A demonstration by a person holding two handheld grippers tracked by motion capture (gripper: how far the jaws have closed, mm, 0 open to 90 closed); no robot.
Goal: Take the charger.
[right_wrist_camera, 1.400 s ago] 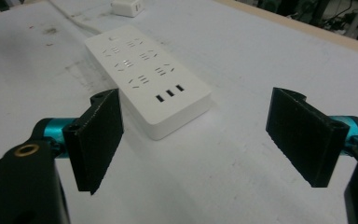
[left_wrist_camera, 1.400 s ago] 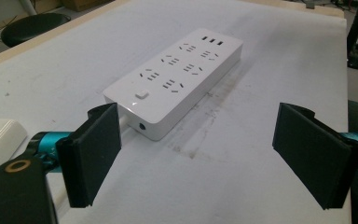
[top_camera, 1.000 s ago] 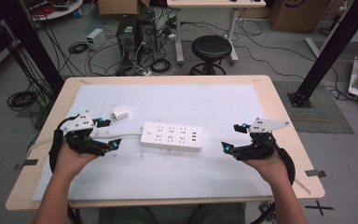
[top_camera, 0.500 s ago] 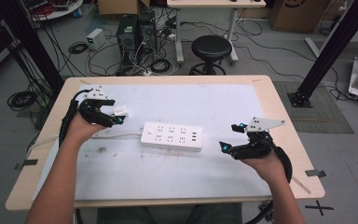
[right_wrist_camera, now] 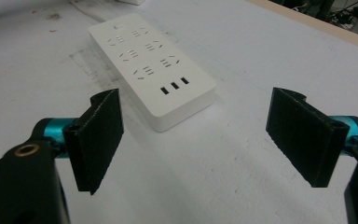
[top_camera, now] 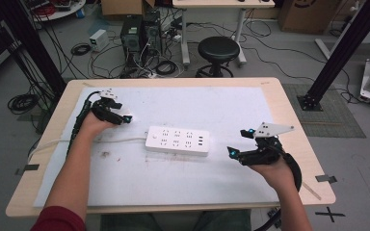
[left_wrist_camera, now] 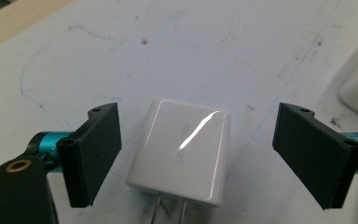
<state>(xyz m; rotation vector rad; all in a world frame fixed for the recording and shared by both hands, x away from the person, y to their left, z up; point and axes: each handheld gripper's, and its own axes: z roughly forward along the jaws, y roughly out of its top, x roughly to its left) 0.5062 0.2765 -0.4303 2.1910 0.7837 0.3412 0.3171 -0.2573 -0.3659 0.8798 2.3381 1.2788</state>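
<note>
Left gripper (left_wrist_camera: 196, 154) moved far-left since 1 s ago, jaws apart astride charger (left_wrist_camera: 182, 151) on mat, right gripper (right_wrist_camera: 196, 140) apart too near power strip (top_camera: 177, 141); off-centre squeeze could flip charger.

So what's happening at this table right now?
A person works with a gripper in each hand. The left gripper is open around a small white plug adapter lying on the white mat, jaws on either side but not touching it. The right gripper is open, off the end of the white power strip, holding nothing. Nothing is plugged into the strip.
</note>
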